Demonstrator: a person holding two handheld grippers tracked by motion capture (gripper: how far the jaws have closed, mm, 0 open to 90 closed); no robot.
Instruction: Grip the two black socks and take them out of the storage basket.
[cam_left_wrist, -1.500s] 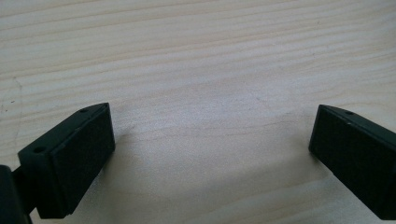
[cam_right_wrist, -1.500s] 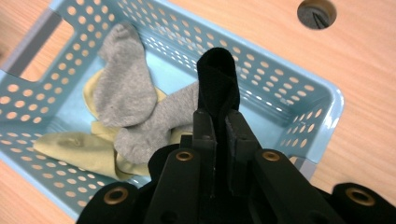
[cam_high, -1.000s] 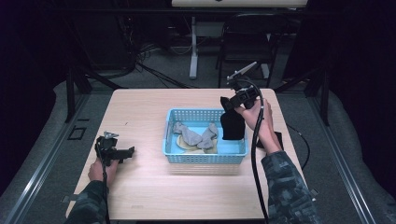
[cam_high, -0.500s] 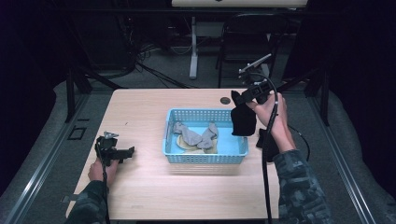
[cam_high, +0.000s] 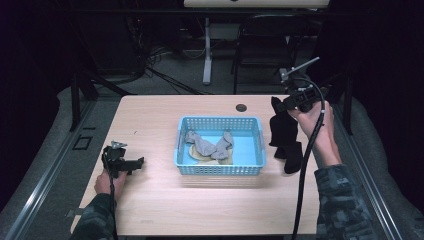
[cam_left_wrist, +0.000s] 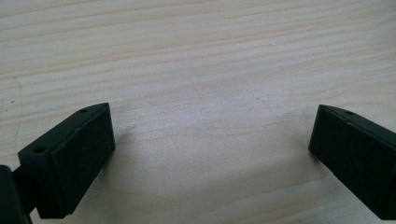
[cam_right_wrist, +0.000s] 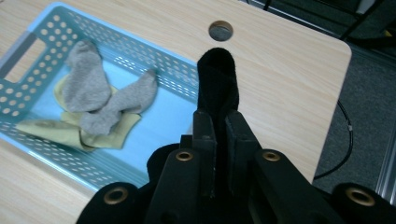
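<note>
A black sock (cam_high: 285, 137) (cam_right_wrist: 217, 84) hangs in the air just right of the blue basket (cam_high: 257, 135), pinched in my right gripper (cam_high: 280, 107) (cam_right_wrist: 218, 119), which is shut on it. The sock's free end dangles down toward the table. Inside the basket (cam_right_wrist: 51, 28) lie grey socks (cam_high: 207, 144) (cam_right_wrist: 100, 100) on top of a yellowish sock (cam_high: 200, 156) (cam_right_wrist: 70, 133). My left gripper (cam_high: 135, 162) (cam_left_wrist: 210, 140) rests low over the bare wood at the table's left, open, with nothing between its jaws.
The wooden table (cam_high: 150, 120) has a round cable hole (cam_high: 241, 107) (cam_right_wrist: 220, 30) behind the basket. Its right edge lies close to the right hand. Chair legs and cables stand on the dark floor beyond the far edge.
My right gripper has carried the black sock up and to the right, from over the basket's right end to beyond its right wall. The left gripper has stayed put.
</note>
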